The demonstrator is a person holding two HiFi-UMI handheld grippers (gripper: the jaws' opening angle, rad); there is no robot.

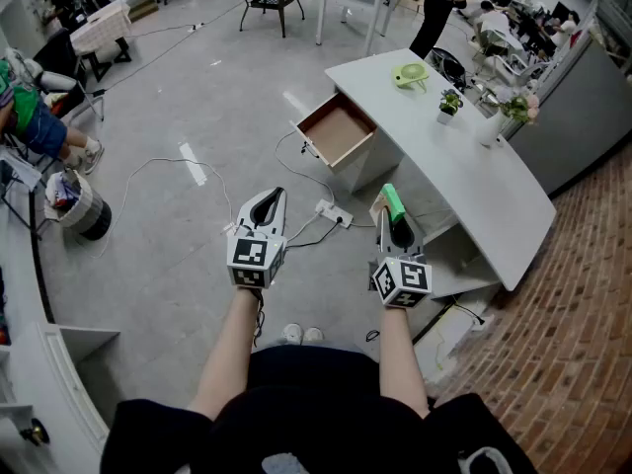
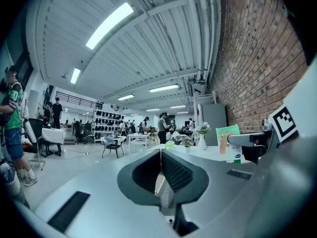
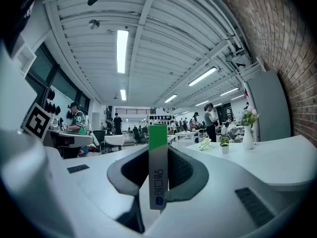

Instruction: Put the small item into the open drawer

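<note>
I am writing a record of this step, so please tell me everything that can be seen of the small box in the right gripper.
The small box is slim and flat and looks like cardboard. It is green at one end and silver-grey along the rest, with dark print and a blue mark. The jaws of the right gripper clamp its sides, and the green end sticks out beyond them. Nothing else touches it. It is held in the air, short of the open drawer.

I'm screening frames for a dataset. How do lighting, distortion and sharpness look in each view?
Head view: even, sharp, glare streaks on the floor, fisheye curving the desk. Left gripper view: heavy fisheye, dark corners, bluish cast, nearest ceiling lamp blown out. Right gripper view: same dark corners, but the small item is crisp, its print visible.
</note>
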